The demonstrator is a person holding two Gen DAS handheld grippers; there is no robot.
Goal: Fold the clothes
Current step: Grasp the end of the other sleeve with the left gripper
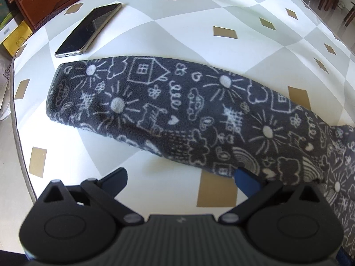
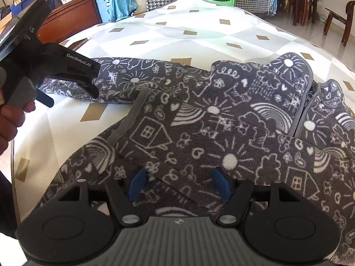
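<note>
I see the grey fleece jacket (image 2: 221,119) (with white doodles) spread across the middle of the table (image 1: 177,22). My right gripper (image 2: 180,185) stands open over its fabric. My left gripper (image 1: 182,177) is open; one pad seems under the sleeve (image 1: 155,102).

The left wrist camera looks steeply down, close over the jacket's (image 1: 177,110) outstretched sleeve. The right wrist camera sits low over the jacket's body, facing its zipper. Both share that sleeve.
</note>
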